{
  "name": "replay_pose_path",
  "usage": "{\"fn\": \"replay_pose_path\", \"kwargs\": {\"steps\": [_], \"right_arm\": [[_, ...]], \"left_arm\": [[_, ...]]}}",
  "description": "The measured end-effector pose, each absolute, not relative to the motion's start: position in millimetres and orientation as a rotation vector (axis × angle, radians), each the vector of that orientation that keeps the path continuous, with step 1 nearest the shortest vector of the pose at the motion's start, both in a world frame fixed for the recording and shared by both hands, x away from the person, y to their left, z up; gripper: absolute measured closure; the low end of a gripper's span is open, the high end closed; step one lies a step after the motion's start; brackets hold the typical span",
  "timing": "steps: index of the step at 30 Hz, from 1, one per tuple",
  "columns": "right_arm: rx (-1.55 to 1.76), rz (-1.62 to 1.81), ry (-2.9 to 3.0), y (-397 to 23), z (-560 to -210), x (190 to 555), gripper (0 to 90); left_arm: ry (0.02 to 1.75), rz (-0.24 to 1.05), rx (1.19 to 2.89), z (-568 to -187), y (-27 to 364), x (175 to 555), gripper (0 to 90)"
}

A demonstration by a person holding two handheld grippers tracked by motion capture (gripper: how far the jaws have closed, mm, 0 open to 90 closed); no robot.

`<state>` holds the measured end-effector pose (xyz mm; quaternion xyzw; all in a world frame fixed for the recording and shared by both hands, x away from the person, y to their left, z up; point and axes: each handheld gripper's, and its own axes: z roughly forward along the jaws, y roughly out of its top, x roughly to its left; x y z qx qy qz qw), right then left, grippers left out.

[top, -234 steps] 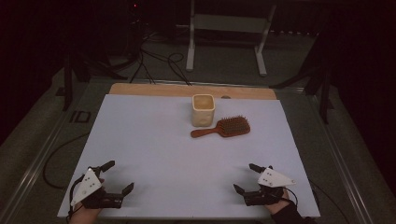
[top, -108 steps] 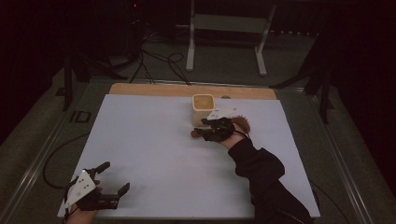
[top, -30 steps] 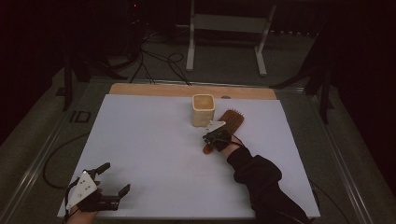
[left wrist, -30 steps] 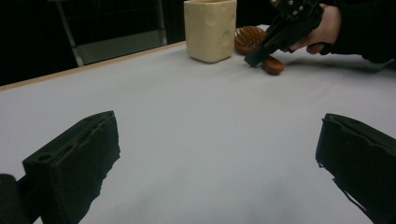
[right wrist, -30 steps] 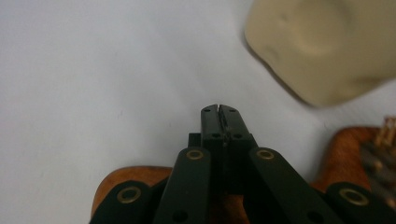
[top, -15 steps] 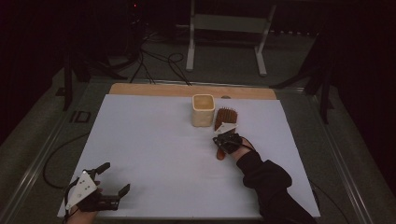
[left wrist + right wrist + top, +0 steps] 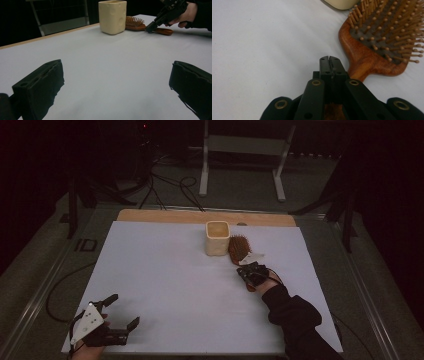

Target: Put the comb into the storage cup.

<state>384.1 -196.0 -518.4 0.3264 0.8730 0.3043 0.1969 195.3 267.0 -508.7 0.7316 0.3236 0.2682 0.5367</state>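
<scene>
A wooden paddle hairbrush (image 7: 239, 248) lies bristles up beside a cream cup (image 7: 217, 237), its handle pointing toward the person. My right gripper (image 7: 246, 269) is shut, jaws pressed together, and sits right over the handle; nothing shows between the pads. In the right gripper view the closed tips (image 7: 329, 59) lie at the neck of the brush (image 7: 384, 32), with the cup (image 7: 342, 3) at the top edge. My left gripper (image 7: 123, 311) rests open at the near left corner of the white sheet (image 7: 160, 270). The left gripper view has its jaws (image 7: 116, 85) wide apart, and the cup (image 7: 112, 16), brush (image 7: 135, 23) and right gripper (image 7: 149, 28) far off.
A wooden strip (image 7: 200, 216) borders the sheet's far edge. Metal rails run along both sides of the table. Cables and a stand's legs (image 7: 240, 165) lie on the dark floor beyond. Bare sheet spreads between the two grippers.
The brush has swung round, from lying crosswise to handle toward the person. The right gripper has slid right and nearer with the handle. The left gripper has stayed put.
</scene>
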Motion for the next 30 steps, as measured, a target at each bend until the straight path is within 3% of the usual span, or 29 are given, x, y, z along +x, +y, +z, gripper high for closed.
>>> {"fn": "replay_pose_path", "kwargs": {"steps": [30], "right_arm": [[1.115, 0.815, 2.357, -255, -520, 400, 90.0]], "left_arm": [[0.772, 0.636, 1.745, -509, 266, 196, 0.0]]}}
